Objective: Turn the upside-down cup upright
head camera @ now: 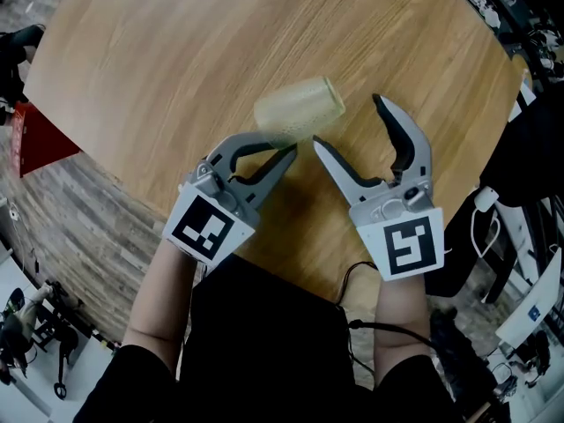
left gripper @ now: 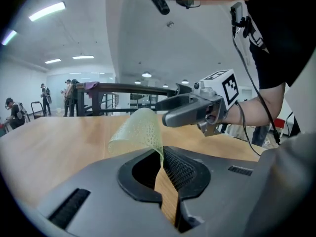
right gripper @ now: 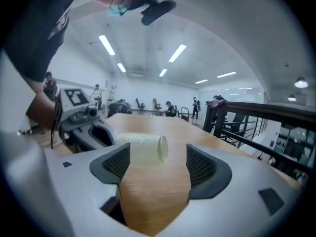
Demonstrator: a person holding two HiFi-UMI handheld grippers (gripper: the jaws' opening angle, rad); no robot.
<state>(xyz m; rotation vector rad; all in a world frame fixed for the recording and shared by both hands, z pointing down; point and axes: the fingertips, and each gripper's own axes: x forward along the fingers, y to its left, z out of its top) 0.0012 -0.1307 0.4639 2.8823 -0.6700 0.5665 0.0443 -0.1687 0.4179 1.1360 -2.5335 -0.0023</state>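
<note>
A pale yellow-green, dimpled, translucent cup (head camera: pixel 300 108) lies tilted on its side over the round wooden table (head camera: pixel 159 51). My left gripper (head camera: pixel 289 150) is shut on the cup's thin wall at its near end. In the left gripper view the cup (left gripper: pixel 138 130) rises from the pinched jaws of the left gripper (left gripper: pixel 161 156). To the cup's right, my right gripper (head camera: pixel 347 120) is open and touches nothing. In the right gripper view the cup (right gripper: pixel 143 147) lies just beyond the spread jaws of the right gripper (right gripper: pixel 158 162), mouth to the right. The right gripper (left gripper: pixel 197 107) also shows beyond the cup.
The table's curved edge runs close to my body. A red object (head camera: pixel 35 135) lies off the table at the left. Cables and equipment (head camera: pixel 515 236) crowd the floor at the right. A dark railing (right gripper: pixel 256 112) and people stand far off.
</note>
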